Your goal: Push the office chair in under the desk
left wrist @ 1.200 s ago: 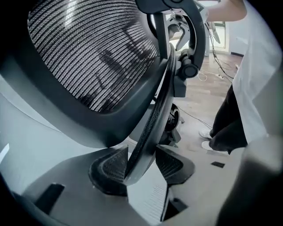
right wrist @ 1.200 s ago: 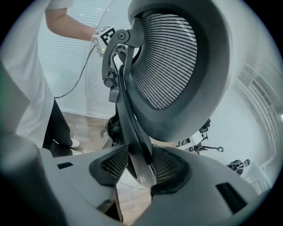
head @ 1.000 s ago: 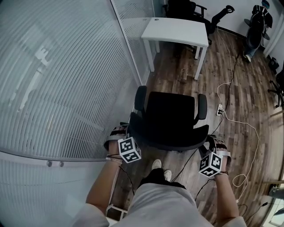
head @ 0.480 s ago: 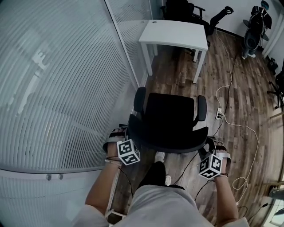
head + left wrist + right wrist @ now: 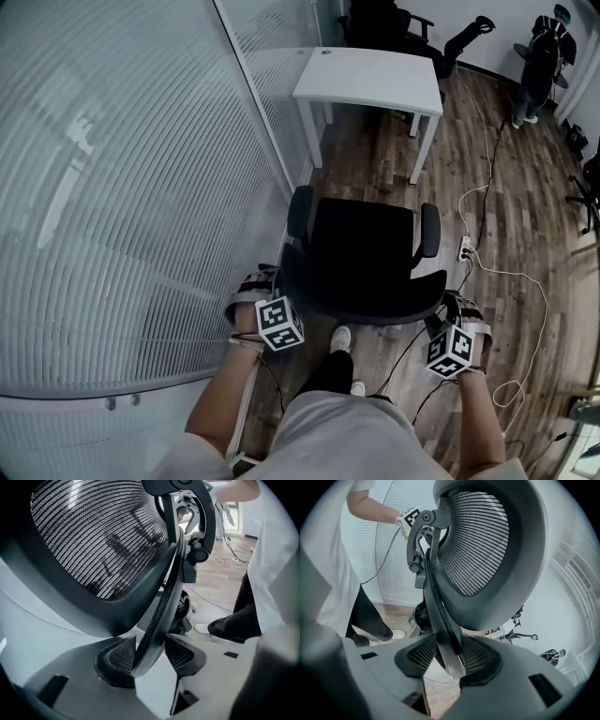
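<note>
Since the earlier frame the chair [image 5: 361, 248] and both grippers have moved toward the desk [image 5: 370, 77]. The strip of floor [image 5: 375, 155] between chair and desk has narrowed.

A ribbed glass wall [image 5: 122, 187] fills the left of the head view. Left of centre and low in the frame, the left gripper [image 5: 278, 286] holds the left edge of the chair's backrest. In the left gripper view its pads [image 5: 117, 656] pinch the dark rim (the mesh back rises above them).

The chair stands at centre frame, its seat facing the desk at upper centre, not yet under it. A shoe [image 5: 340, 337] shows just below the backrest. Right of centre and low, the right gripper [image 5: 439, 314] pinches the backrest's right edge likewise. A white cable [image 5: 525, 281] lies on the floor at right.
</note>
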Demonstrator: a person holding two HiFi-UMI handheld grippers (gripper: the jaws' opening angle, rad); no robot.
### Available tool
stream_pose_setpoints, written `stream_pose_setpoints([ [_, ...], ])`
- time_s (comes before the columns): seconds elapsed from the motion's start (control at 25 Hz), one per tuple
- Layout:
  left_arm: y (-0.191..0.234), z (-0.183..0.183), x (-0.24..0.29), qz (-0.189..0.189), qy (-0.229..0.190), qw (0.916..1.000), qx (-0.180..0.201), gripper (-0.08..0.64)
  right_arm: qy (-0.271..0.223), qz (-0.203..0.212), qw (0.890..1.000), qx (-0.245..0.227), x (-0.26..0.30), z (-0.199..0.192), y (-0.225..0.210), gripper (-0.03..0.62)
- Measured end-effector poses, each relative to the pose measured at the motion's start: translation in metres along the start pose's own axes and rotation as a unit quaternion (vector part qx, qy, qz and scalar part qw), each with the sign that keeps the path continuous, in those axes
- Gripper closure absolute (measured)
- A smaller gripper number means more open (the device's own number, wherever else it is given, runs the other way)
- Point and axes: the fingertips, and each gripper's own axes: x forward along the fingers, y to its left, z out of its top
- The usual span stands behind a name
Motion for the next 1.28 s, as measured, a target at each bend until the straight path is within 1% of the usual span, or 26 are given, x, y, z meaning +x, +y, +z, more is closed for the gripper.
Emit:
stream_pose_setpoints([
  [0.4, 0.047, 0.001, 0.038, -0.003, 0.003, 1.0000, 0.006, 0.351, 0.006, -0.002, 1.000, 0.007, 0.037, 0.010, -0.042, 0.419],
  [0.76, 0.087, 0.001, 0.065, -0.009, -0.006, 0.9998, 0.015, 0.351, 0.021, -0.003, 1.000, 0.017, 0.068, 0.022, -0.076, 0.419],
  [0.88, 0.102, 0.001, 0.072, -0.004, -0.011, 0.9997, 0.021, 0.351, 0.021, -0.009, 1.000, 0.019, 0.076, 0.025, -0.086, 0.419],
  [1.28, 0.119, 0.007, 0.078, -0.009, -0.022, 0.9994, 0.025, 0.353, 0.024, -0.008, 0.999, 0.023, 0.088, 0.029, -0.102, 0.417],
])
